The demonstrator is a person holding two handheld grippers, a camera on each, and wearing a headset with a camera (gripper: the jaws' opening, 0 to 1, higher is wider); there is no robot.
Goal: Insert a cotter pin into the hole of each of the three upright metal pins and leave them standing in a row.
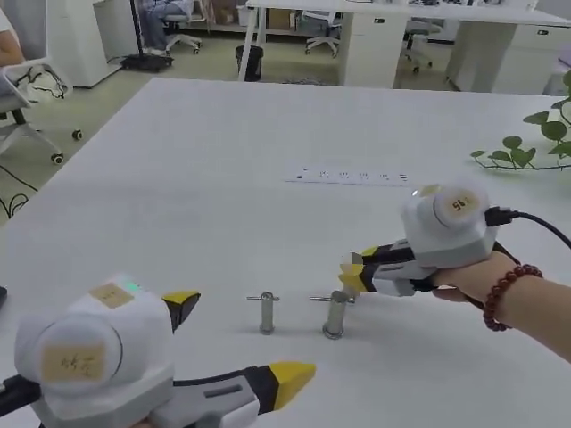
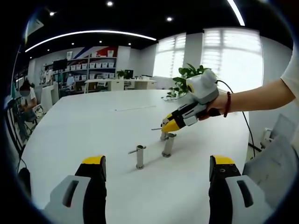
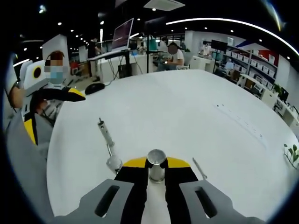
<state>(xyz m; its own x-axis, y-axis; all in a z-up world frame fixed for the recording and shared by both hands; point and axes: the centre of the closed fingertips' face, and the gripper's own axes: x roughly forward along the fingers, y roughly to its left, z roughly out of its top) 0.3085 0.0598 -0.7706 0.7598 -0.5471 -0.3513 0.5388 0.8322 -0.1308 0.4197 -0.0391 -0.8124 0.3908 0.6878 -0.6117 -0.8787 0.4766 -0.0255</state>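
Observation:
Two upright metal pins stand side by side on the white table (image 1: 223, 160). The left pin (image 1: 267, 313) (image 2: 139, 157) and the middle pin (image 1: 335, 315) (image 2: 168, 145) each carry a thin cotter pin across the top. My right gripper (image 1: 352, 275) (image 2: 169, 125) (image 3: 156, 164) is shut on a third metal pin (image 3: 156, 168) (image 2: 163, 136), just behind and right of the middle pin. A thin cotter pin (image 2: 156, 129) sticks out by its tips. My left gripper (image 1: 239, 339) (image 2: 158, 161) hovers open in front of the row, holding nothing.
A white power strip (image 1: 352, 176) lies further back on the table. A green plant (image 1: 540, 143) reaches in at the right edge. Office chairs and desks stand beyond the far edge. Bare tabletop lies left of the pins.

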